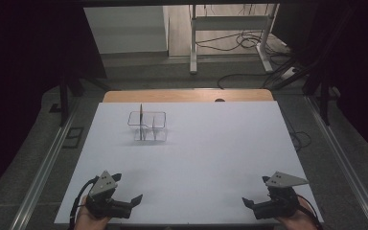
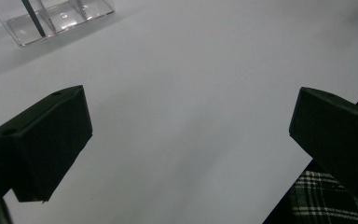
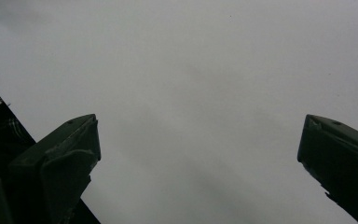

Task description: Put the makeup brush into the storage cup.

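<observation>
A clear plastic container (image 1: 147, 125) with compartments stands on the white table (image 1: 211, 143), left of centre toward the far side. A thin dark stick (image 1: 141, 119) stands upright in its left part. In the left gripper view the container (image 2: 70, 16) and the stick (image 2: 32, 18) sit at the top left, far from the jaws. My left gripper (image 1: 128, 188) rests at the near left edge, open and holding nothing, its jaws wide apart (image 2: 191, 112). At the near right edge my right gripper (image 1: 255, 190) is also open over bare table (image 3: 199, 135).
A wooden strip (image 1: 187, 95) edges the table's far side. Beyond it stand a metal frame (image 1: 230, 28) and floor cables (image 1: 249, 43). Metal rails (image 1: 48, 163) run along both sides. Plaid fabric (image 2: 326, 200) shows past the near table edge.
</observation>
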`<move>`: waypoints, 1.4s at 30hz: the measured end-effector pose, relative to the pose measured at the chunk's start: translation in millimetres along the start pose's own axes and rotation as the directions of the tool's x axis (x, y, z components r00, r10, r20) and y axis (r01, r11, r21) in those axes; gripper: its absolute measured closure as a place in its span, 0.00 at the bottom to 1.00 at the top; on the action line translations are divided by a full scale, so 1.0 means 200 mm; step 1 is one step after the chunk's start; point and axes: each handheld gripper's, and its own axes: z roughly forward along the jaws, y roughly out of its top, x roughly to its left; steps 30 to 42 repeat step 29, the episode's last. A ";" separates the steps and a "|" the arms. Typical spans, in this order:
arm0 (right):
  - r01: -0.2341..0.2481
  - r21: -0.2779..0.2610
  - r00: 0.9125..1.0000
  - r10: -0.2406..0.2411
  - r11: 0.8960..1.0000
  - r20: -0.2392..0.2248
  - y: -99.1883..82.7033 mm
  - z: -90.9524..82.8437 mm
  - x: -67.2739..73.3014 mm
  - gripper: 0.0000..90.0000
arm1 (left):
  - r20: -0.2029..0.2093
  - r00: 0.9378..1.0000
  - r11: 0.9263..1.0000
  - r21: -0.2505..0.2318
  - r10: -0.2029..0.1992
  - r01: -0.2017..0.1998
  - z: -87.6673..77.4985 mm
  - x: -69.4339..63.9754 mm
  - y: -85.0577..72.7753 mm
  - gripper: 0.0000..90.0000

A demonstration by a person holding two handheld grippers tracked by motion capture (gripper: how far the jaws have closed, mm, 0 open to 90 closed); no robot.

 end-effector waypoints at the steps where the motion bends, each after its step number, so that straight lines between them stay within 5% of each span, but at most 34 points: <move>1: -0.001 0.001 1.000 0.001 1.000 0.000 0.00 0.00 0.00 0.00 | 0.002 1.000 1.000 0.002 -0.001 0.001 0.00 0.00 0.00 0.00; 23: -0.055 -0.012 0.998 0.055 0.998 0.018 -0.08 -0.05 -0.02 0.00 | -0.004 1.000 0.998 0.055 0.010 -0.010 0.04 -0.03 -0.03 0.00; 42: -0.036 0.007 0.999 0.035 0.999 0.015 -0.08 -0.04 -0.01 0.00 | -0.009 1.000 0.998 0.060 0.001 0.000 0.04 -0.02 -0.03 0.00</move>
